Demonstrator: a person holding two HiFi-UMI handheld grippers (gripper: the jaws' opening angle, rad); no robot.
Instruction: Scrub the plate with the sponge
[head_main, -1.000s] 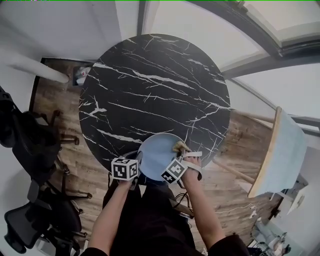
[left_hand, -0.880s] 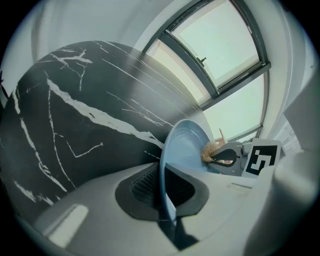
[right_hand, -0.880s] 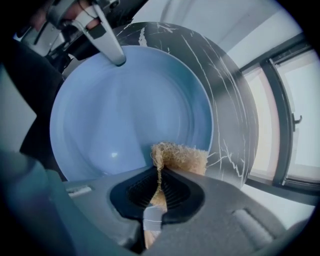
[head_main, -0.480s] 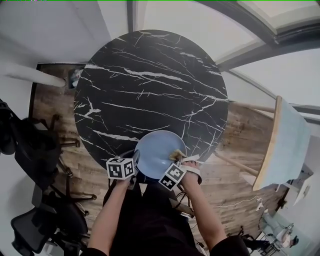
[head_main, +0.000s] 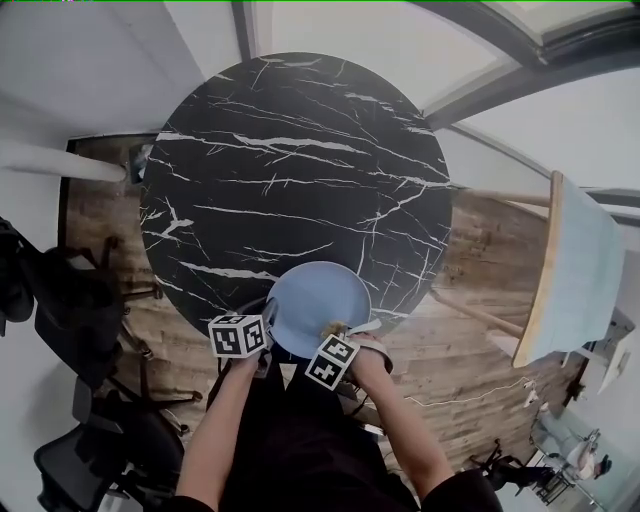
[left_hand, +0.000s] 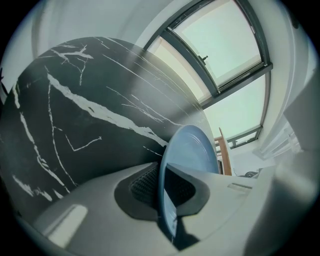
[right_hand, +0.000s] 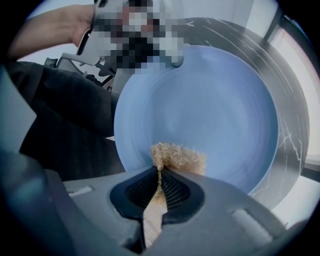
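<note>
In the head view, one round light-blue plate (head_main: 315, 300) lies at the near edge of the black marble table (head_main: 290, 170), and part of it hangs over that edge. There are two grippers. The left gripper (head_main: 270, 322) is at the left rim of the plate. The right gripper (head_main: 336, 332) is at the near rim, with one tan sponge (head_main: 333, 326) at its tips.

In the left gripper view, the plate rim stands edge-on between the two ribbed pads, and the rest of the plate stretches away ahead of the jaws. The jaws are nearly closed on this rim; they have just been opening a little, with the rim between them.

In the right gripper view, the jaws are pressed together on the sponge. It is thin and fibrous, its frayed top stands out just above the pads, and it touches the plate surface near the lower rim. The plate is smooth, with faint rings, and carries only the sponge.
</note>
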